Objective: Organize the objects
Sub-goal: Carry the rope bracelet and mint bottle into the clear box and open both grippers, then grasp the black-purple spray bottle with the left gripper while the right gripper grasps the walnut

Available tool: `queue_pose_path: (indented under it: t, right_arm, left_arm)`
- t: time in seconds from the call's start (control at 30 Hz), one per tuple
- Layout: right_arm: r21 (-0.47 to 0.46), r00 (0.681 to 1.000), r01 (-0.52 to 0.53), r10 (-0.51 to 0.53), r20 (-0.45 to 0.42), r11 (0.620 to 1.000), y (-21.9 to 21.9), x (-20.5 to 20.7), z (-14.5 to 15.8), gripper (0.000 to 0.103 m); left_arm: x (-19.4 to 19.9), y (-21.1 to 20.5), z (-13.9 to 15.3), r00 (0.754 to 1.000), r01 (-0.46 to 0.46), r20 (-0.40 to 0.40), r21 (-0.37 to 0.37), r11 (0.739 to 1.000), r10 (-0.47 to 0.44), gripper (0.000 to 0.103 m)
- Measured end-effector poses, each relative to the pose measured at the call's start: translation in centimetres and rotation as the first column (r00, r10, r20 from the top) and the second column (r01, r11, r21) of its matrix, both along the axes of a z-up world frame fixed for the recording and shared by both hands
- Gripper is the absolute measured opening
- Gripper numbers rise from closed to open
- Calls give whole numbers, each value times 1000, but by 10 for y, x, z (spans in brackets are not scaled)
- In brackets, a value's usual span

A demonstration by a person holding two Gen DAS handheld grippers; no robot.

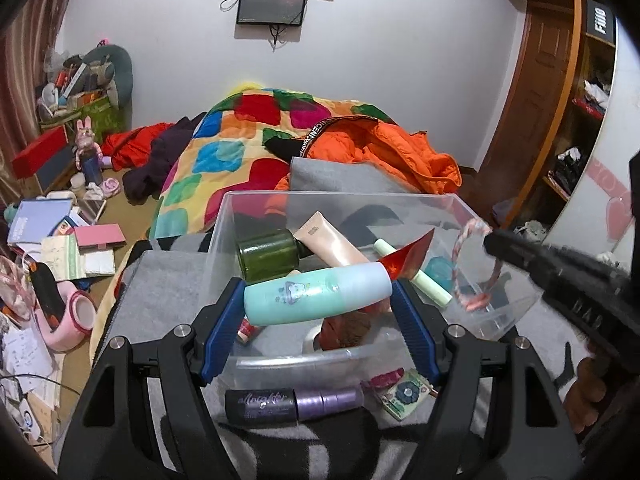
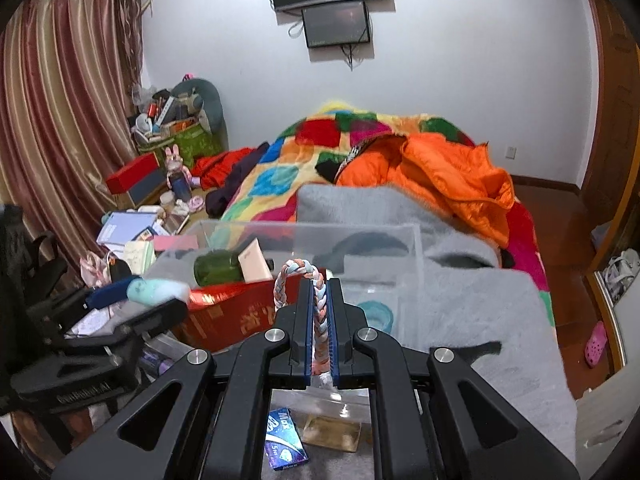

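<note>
Sitting on a grey blanket (image 2: 500, 312), the clear plastic bin (image 1: 424, 204) is the landmark here. Over its near edge the left gripper (image 1: 318, 300) pinches a mint bottle (image 1: 316, 294) sideways between its blue pads. Over its right side the right gripper (image 2: 320, 300) is squeezed tight on a braided hair band (image 2: 321, 312). In front of the bin: a purple "all nighter" bottle (image 1: 294, 403), and a small blue box (image 2: 285, 438) reading "Max".

At the frame's centre, the right tongs (image 2: 320, 300) pinch a braided band (image 2: 320, 312). A clear bin (image 2: 404, 240) sits just beyond. A blue pack (image 2: 285, 440) lies at the bottom.
</note>
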State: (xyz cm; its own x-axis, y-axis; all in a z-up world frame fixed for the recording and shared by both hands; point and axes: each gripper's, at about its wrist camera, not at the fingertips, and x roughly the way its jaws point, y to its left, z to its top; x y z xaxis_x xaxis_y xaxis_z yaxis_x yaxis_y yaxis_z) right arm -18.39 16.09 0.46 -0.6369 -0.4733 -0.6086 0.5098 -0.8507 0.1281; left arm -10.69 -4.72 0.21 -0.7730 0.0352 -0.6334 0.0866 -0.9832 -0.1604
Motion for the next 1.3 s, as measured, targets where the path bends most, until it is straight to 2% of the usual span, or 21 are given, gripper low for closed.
queue_pose_path:
  t: [0.23, 0.37, 0.47, 0.87, 0.97, 1.03, 1.1, 1.3]
  right_arm:
    - [27, 999, -26, 25, 47, 999, -8, -2, -16, 5]
    - [38, 998, -34, 31, 60, 999, -9, -2, -21, 5]
    - [40, 997, -37, 34, 73, 999, -10, -4, -23, 5]
    - [30, 994, -69, 66, 91, 997, -5, 5, -20, 9]
    - [21, 994, -72, 70, 84, 997, 1, 10, -15, 17]
    - [19, 996, -64, 63, 70, 998, 7, 15, -12, 29]
    - [17, 998, -49, 48, 51, 999, 15, 20, -9, 36]
    - [28, 999, -27, 26, 25, 999, 34, 37, -5, 45]
  left_arm:
    - [-8, -12, -2, 1000, -19, 9, 25, 1000, 19, 73]
    - [-15, -20, -8, 999, -32, 38, 63, 998, 30, 73]
    - [-15, -20, -10, 998, -41, 40, 52, 998, 39, 73]
    - [0, -4, -1, 999, 16, 27, 14, 1000, -17, 73]
    - [12, -2, 6, 1000, 28, 9, -11, 1000, -28, 77]
    - [22, -2, 10, 1000, 30, -2, -31, 999, -30, 83]
    - [31, -2, 11, 1000, 29, -6, -49, 998, -30, 87]
    - [49, -4, -3, 999, 25, 36, -91, 996, -22, 95]
